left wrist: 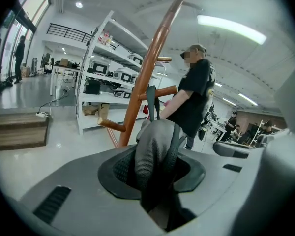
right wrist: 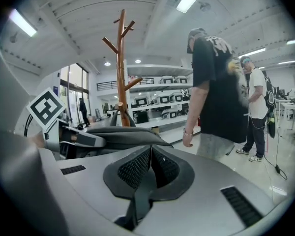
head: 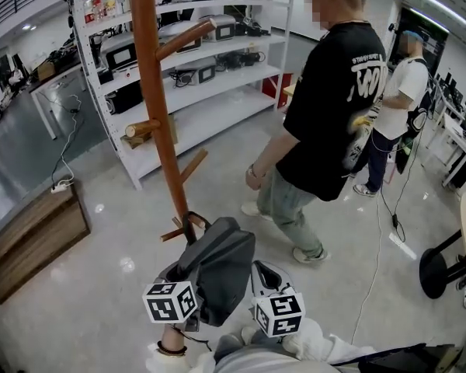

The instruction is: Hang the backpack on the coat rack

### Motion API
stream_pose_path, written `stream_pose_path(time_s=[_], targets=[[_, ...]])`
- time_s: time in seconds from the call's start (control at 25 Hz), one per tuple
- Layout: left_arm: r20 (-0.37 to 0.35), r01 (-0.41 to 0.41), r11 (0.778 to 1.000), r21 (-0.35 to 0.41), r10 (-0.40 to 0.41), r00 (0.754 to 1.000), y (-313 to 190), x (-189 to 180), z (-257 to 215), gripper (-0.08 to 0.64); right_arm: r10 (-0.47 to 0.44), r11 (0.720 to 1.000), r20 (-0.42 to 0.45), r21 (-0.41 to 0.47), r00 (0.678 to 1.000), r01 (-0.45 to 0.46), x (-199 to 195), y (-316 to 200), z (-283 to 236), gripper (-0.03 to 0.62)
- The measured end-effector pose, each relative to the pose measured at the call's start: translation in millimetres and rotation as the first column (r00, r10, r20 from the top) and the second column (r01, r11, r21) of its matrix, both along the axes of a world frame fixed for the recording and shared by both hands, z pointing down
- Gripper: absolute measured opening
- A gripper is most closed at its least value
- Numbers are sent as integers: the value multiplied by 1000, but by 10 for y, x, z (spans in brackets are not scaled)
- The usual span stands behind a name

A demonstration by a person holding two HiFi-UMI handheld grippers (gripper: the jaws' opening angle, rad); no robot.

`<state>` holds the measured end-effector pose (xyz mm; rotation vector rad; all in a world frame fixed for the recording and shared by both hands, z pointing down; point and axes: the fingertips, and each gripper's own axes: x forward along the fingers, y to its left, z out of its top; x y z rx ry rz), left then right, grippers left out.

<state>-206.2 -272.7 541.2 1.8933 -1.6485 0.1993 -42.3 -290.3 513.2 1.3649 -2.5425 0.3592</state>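
Observation:
A dark grey backpack (head: 221, 263) hangs between my two grippers, close in front of me, just below the foot of the orange-brown wooden coat rack (head: 161, 123). Its top loop (head: 196, 220) lies beside a low peg (head: 171, 234). My left gripper (left wrist: 155, 173) is shut on a padded mesh shoulder strap (left wrist: 155, 141), with the rack pole (left wrist: 147, 73) right behind it. My right gripper (right wrist: 150, 168) is shut on a thin black strap (right wrist: 141, 195) of the backpack (right wrist: 123, 134). The rack (right wrist: 120, 68) stands further off in the right gripper view.
A person in a black T-shirt (head: 326, 107) stands just right of the rack; another in white (head: 400, 92) is behind. White shelving (head: 194, 92) with equipment runs behind the rack. A low wooden platform (head: 31, 239) lies left, and a round table's base (head: 435, 274) right.

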Motion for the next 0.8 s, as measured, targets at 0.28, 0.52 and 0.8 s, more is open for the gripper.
stream_pose_path(time_s=[0.28, 0.52, 0.8], targets=[[5, 19, 1000, -16, -19, 1000, -42, -97, 100, 117, 0, 1000, -5, -8, 1000, 0, -26, -28, 15, 14], [27, 37, 999, -20, -36, 999, -77, -177, 169, 117, -1, 1000, -6, -14, 1000, 1, -17, -49, 29, 14], [81, 48, 999, -4, -48, 996, -142, -274, 256, 121, -10, 1000, -9, -26, 1000, 10, -33, -75, 69, 14]])
